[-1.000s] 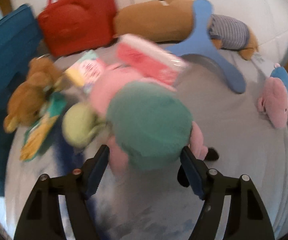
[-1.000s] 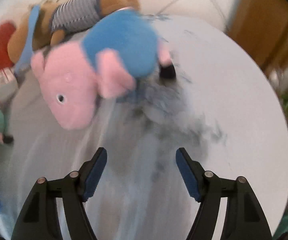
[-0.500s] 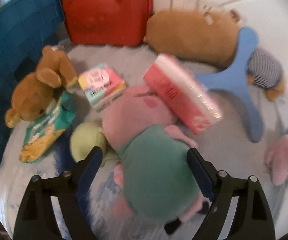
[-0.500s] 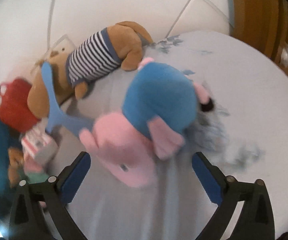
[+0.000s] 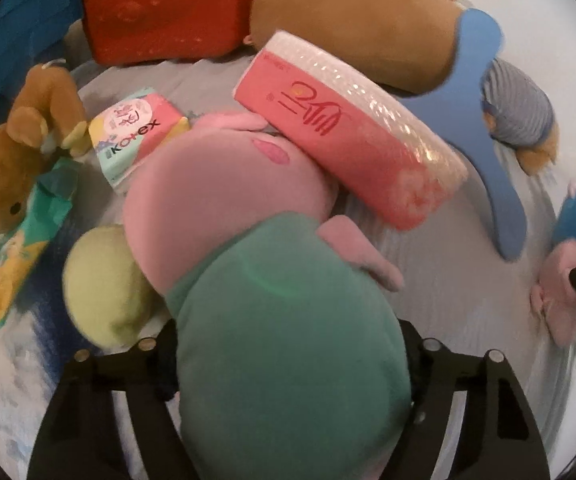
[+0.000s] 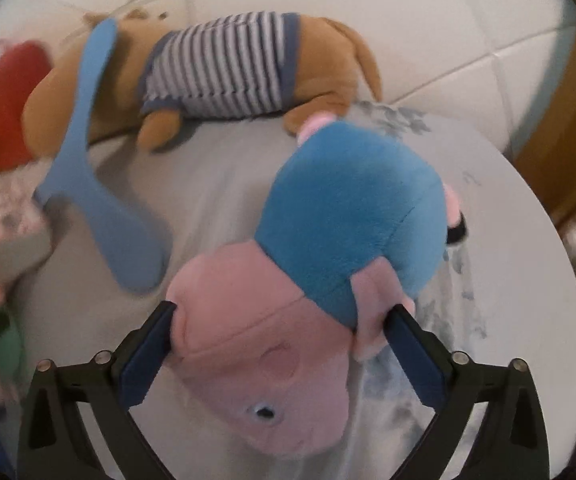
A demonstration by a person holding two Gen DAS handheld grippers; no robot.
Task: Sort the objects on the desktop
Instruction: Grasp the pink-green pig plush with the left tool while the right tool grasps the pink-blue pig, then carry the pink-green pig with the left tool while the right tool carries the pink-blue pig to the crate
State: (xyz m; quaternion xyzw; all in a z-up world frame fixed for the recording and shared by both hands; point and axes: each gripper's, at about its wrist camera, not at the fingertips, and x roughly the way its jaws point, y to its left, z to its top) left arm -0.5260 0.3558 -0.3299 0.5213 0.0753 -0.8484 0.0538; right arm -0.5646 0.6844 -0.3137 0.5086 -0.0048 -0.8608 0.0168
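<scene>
A pink pig plush in a green dress (image 5: 280,320) lies between the jaws of my left gripper (image 5: 288,356). The jaws are spread wide around its body and their tips are hidden behind it. A pink pig plush in a blue dress (image 6: 327,248) lies head-first between the fingers (image 6: 148,352) of my right gripper (image 6: 280,344). The jaws are wide, with the pads at or near the sides of its head. It also shows in the left wrist view (image 5: 567,264). A red tissue pack (image 5: 351,128) leans on the green-dress pig's head.
A red handbag (image 5: 168,4), a long brown dog plush with a striped shirt (image 6: 224,68), a blue three-armed toy (image 6: 100,184), a small brown bear (image 5: 12,152), a Kotex pack (image 5: 136,132), a green snack bag (image 5: 20,260) and a yellow-green plush (image 5: 104,284) crowd the round table (image 6: 507,280). A white tiled wall stands behind.
Both grippers have moved forward onto their plush pigs. Each pig now sits deep between the jaws. The jaws have stayed wide.
</scene>
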